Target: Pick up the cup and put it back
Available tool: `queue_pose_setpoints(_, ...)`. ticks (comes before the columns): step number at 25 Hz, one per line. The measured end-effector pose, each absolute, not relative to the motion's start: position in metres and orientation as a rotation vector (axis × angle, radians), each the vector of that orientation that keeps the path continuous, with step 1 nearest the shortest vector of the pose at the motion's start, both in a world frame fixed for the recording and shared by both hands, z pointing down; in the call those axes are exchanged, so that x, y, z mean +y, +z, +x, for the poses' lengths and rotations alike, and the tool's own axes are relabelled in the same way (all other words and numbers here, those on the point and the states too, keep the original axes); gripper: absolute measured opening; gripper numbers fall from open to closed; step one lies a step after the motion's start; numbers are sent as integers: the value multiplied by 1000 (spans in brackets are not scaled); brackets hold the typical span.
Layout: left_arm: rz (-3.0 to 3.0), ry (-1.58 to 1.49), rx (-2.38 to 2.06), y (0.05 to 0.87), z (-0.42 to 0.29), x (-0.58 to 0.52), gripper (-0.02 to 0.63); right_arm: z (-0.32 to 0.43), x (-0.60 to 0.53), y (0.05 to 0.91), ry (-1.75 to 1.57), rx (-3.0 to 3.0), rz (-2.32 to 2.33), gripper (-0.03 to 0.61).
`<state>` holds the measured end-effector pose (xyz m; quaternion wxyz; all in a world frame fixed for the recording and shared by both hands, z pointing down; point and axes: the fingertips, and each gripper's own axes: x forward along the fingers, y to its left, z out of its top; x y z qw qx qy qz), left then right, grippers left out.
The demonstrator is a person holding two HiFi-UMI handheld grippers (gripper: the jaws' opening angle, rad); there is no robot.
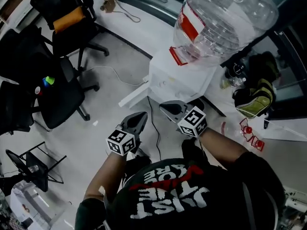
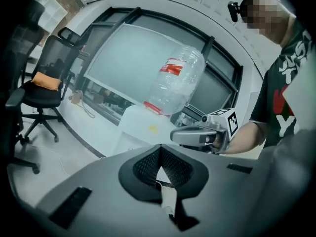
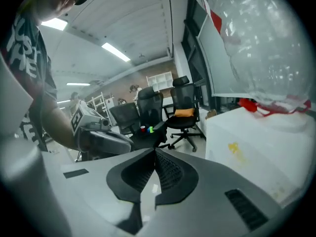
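Note:
I see no clear cup near my grippers. Small red and green cup-like things [image 3: 143,129] sit on a black office chair [image 1: 53,99] at the left, and they also show as coloured specks [image 1: 46,81] in the head view; they are too small to tell more. My left gripper [image 1: 142,115] [image 2: 159,154] and right gripper [image 1: 165,107] [image 3: 154,154] are held side by side above the floor, in front of the white water dispenser [image 1: 180,75]. Both are shut with nothing between the jaws. Each gripper view shows the other gripper: the right gripper [image 2: 197,135] and the left gripper [image 3: 101,139].
A large clear water bottle [image 1: 223,18] with a red label stands upside down on the dispenser. A second black chair with an orange cushion [image 1: 69,18] stands at the back left. A cable [image 1: 112,73] runs across the grey floor. A cluttered desk [image 1: 254,99] lies to the right.

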<state>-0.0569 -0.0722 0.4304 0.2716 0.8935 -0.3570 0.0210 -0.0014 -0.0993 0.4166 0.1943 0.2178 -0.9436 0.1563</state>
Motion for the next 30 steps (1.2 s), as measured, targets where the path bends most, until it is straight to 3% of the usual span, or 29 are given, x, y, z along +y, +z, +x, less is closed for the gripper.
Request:
queue_pose_setpoints(14,2488,43,-888,734,-33,-117,-2,10,-142,792,202,-2397,655,35)
queue_pose_setpoints(22,2492,81,-811,848,-23,-123,-2,50,-174,963,206,-2119,826,37)
queue_pose_setpoints(26,2484,133,-791,880,-39,-122,-2,66,-211,1021,217,-1981,887,129)
queue_pose_setpoints(30,2487,163,-773,898,-50,-116,-2,95,-246,1064,158,-1816,920,144)
